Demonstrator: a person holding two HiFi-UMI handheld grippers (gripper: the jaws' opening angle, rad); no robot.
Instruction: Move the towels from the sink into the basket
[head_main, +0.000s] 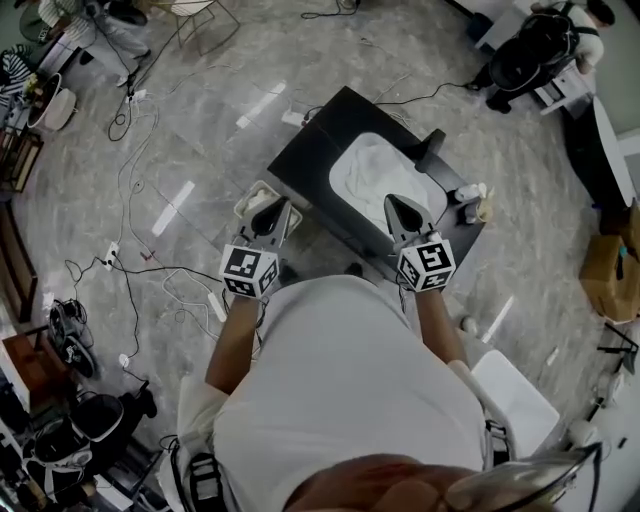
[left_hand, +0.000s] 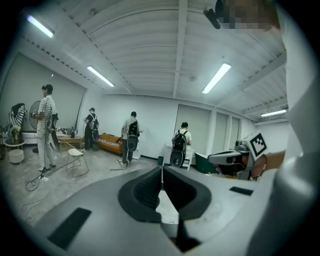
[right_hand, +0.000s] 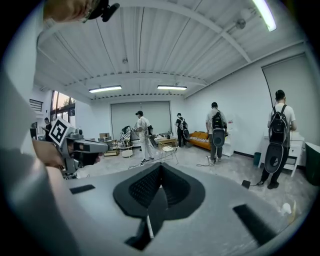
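Both hand-held grippers are seen clenched and empty, their jaws pressed together with nothing between them: the right hand-held gripper (head_main: 397, 203) is held over the near edge of the sink (head_main: 352, 150), and the left hand-held gripper (head_main: 274, 205) is held off to the left, over the basket (head_main: 246, 201). The towels (head_main: 378, 172) are seen as a pale crumpled heap lying in the white basin, not yet touched. They lie just ahead of the right hand-held gripper's tips and a little to their left, and the heap's long axis is judged to run with the basin, slanting from upper left to lower right in the head view. The right hand is plainly the nearer one, so a short reach forward and down with opened jaws is likely called for. The basin is set in a dark surface (head_main: 318, 140), and the basket stands on the floor (head_main: 200, 150) close against its left side.
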